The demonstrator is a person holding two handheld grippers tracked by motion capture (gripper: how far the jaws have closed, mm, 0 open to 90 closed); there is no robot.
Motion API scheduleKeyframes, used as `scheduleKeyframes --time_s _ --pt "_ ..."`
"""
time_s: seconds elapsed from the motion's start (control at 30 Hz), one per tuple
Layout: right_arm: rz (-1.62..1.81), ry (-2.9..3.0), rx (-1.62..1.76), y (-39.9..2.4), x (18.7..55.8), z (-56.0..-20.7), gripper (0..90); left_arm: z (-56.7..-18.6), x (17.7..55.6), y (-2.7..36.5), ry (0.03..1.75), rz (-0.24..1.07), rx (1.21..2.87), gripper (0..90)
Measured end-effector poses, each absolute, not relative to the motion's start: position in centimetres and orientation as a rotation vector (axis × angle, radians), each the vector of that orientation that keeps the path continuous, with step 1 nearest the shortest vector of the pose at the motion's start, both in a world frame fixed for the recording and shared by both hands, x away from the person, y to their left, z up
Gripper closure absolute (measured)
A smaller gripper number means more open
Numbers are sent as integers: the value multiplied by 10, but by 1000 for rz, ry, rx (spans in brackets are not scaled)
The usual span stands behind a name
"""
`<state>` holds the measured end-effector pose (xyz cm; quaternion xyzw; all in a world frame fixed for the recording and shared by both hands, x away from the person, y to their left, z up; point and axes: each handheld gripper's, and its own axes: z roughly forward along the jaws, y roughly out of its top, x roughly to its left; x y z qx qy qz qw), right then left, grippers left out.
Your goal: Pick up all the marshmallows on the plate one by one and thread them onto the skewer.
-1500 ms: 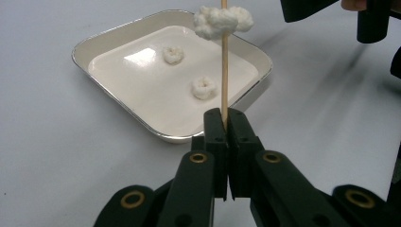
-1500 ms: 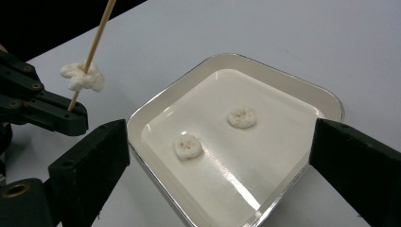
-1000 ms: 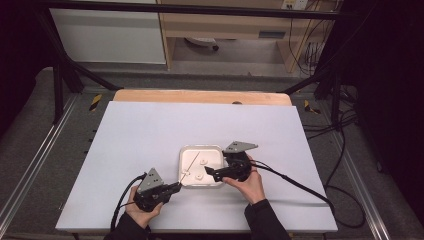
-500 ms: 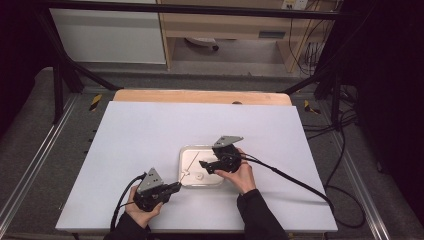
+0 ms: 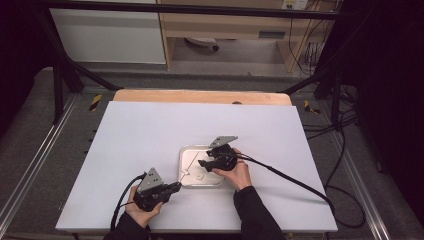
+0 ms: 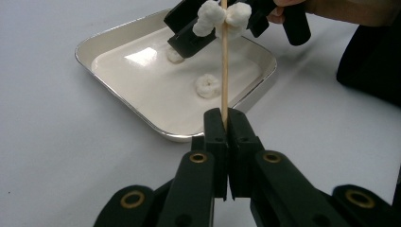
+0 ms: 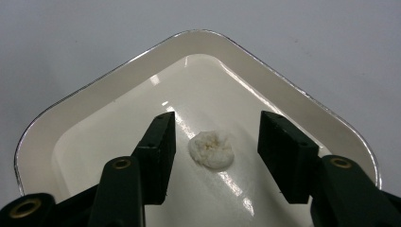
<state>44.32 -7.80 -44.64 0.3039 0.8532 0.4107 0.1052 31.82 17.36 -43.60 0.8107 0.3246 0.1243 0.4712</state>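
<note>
My left gripper (image 6: 226,116) is shut on the lower end of a thin wooden skewer (image 6: 224,71), which slants up over a white tray (image 5: 183,152). Two white puffy pieces (image 6: 211,15) sit threaded near the skewer's tip. My right gripper (image 7: 217,121) hangs low inside the tray, its jaws standing on either side of a loose white puffy piece (image 7: 211,149) without touching it. Those jaws have just been closing. Another loose piece (image 6: 208,86) lies in the tray. From above, the left gripper (image 5: 172,187) is at the tray's near left corner and the right gripper (image 5: 202,163) over its middle.
The tray rests on a large white tabletop (image 5: 140,135) with a wooden strip (image 5: 200,96) at its far edge. Black cables (image 5: 290,177) trail from both grippers toward the table's near and right sides. Metal frame rails (image 5: 30,170) run along both sides.
My right gripper has moved left over the tray and sunk a little, and its jaws have narrowed around the loose white piece. The left gripper and skewer have stayed put.
</note>
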Motion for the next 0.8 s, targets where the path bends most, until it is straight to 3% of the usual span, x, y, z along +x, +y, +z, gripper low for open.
scheduleKeyframes --time_s 0.47,0.8 --pt "1186 2533 824 -76 443 -454 665 -437 318 173 795 305 1990 880" --pt "1244 2506 872 -79 440 -444 701 -437 317 173 790 304 1991 880"
